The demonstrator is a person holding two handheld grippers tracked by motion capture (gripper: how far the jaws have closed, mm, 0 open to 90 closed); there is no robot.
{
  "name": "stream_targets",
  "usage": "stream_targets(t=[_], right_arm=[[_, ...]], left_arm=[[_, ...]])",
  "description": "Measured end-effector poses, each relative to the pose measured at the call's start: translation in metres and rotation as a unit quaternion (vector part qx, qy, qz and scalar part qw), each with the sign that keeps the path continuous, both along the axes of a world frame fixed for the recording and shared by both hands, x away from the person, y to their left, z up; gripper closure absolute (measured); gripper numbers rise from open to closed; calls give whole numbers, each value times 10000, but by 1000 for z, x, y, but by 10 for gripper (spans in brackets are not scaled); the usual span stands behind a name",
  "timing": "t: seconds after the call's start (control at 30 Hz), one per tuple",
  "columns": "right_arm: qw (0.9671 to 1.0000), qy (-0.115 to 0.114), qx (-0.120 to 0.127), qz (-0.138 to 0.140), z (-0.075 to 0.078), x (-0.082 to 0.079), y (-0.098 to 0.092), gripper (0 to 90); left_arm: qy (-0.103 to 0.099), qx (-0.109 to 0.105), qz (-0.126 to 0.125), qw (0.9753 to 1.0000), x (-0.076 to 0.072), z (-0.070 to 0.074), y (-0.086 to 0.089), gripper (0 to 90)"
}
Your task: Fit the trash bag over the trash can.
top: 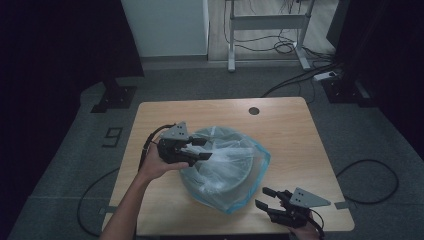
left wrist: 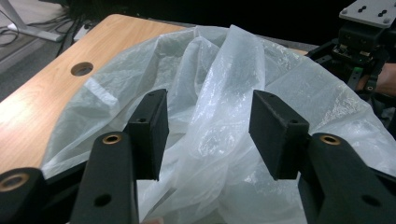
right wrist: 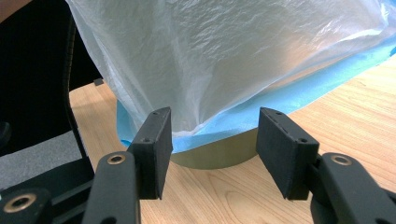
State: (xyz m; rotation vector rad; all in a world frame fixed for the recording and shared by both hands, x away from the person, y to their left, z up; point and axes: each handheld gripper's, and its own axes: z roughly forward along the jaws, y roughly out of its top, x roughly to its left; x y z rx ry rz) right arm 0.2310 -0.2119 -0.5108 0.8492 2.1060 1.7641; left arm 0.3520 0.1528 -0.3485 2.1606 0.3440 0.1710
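Nearest the person, at the front right corner of the wooden tabletop, the right hand-held gripper hovers with its jaws spread apart and nothing between them. In the right gripper view its black, flat-faced pads frame the lower edge of the bin: a round, olive-grey container whose curved wall rests on the wood grain, just beyond the pads and not touching them.

Over the bin hangs a clear plastic bag liner, thin, crinkled and translucent, with a pale blue hem that drapes down outside the wall. From above, the bin stands near the middle of the tabletop, a little toward the front, and the liner sags into its round mouth in loose folds; what lies inside cannot be told.

At the bin's left rim the left hand-held gripper reaches in over the mouth, held in the person's left hand. Its jaws are parted, and in the left gripper view a rumpled ridge of the liner rises between the pads without being pinched.

Farther back, a round cable hole pierces the tabletop near its far edge. Beyond lie grey carpet, cables and a white desk frame.
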Motion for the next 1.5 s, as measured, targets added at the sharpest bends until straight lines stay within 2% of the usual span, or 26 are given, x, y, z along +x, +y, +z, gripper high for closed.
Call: stream_targets(t=[0.2,0.47,0.57,0.7,0.73,0.9,0.97,1.07,1.1,1.13,1.17,1.23,1.33,1.5], right_arm=[[10000,16,-12,30,-1,1,1,459],[10000,34,-30,70,-1,2,2,471],[10000,38,-34,68,-1,2,2,473],[10000,23,-44,75,-1,2,3,475],[10000,19,-41,77,0,1,2,476],[10000,22,-28,66,0,1,2,477],[10000,22,-32,71,0,1,2,477],[10000,25,-33,77,1,1,2,477],[10000,27,-40,76,1,1,2,477],[10000,28,-46,78,1,1,2,477],[10000,30,-52,79,1,1,2,477],[9999,33,-55,82,1,1,2,478],[10000,21,-59,71,1,1,2,478],[10000,36,-57,57,0,2,1,477]], left_arm=[[47,91,-89,9999,2,1,-7,488],[167,402,-239,9988,12,2,-27,539],[265,571,-300,9976,15,0,-37,579],[336,953,-368,9942,18,-4,-53,635],[372,1116,-392,9923,18,-5,-57,647],[421,1608,-366,9854,19,-8,-69,679],[466,1837,-394,9811,18,-11,-73,675],[496,2075,-425,9760,17,-13,-78,660],[470,2112,-429,9754,16,-13,-79,649],[453,2109,-435,9755,16,-13,-79,636],[434,2039,-436,9771,15,-12,-78,619],[397,1804,-422,9819,15,-9,-73,590],[370,1549,-429,9863,14,-3,-64,560],[361,1308,-354,9901,13,3,-47,555]])
